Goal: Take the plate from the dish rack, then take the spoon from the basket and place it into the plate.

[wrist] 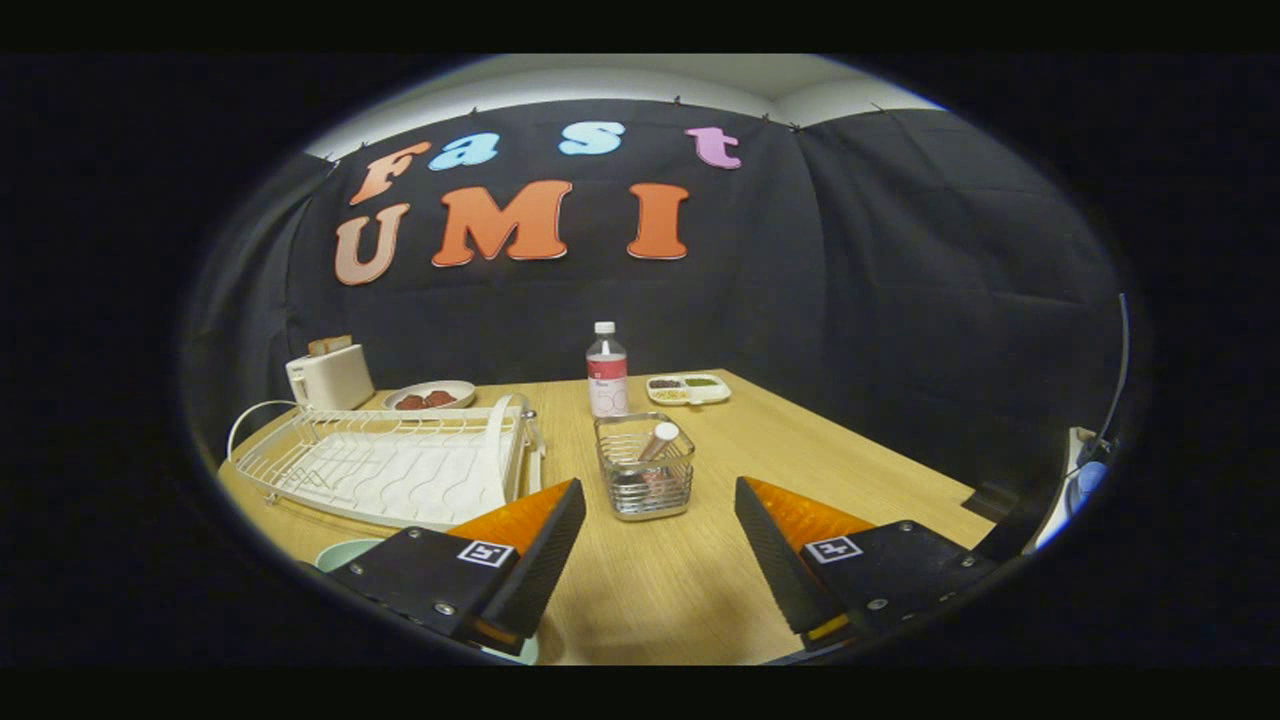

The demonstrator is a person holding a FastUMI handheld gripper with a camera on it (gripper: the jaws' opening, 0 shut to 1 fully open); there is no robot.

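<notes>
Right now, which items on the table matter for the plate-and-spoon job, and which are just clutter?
Job items:
- dish rack, left of the jaws
- wire basket ahead, between the open jaws
- spoon, handle up in the basket
- pale green plate, partly hidden by the left jaw
- gripper, holding nothing

Clutter:
- water bottle
- toaster
- dish of food
- divided tray

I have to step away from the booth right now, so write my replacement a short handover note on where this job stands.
Gripper: jaws wide open, holding nothing, over the wooden table.
Pale green plate: already out of the white wire dish rack; it lies on the table by the rack's near edge, partly hidden under one finger.
Spoon with a pale handle: standing in the square metal wire basket, just ahead of the fingers.
Done: plate taken out.
Left: grasp the spoon, lift it, lay it in the plate.
</notes>
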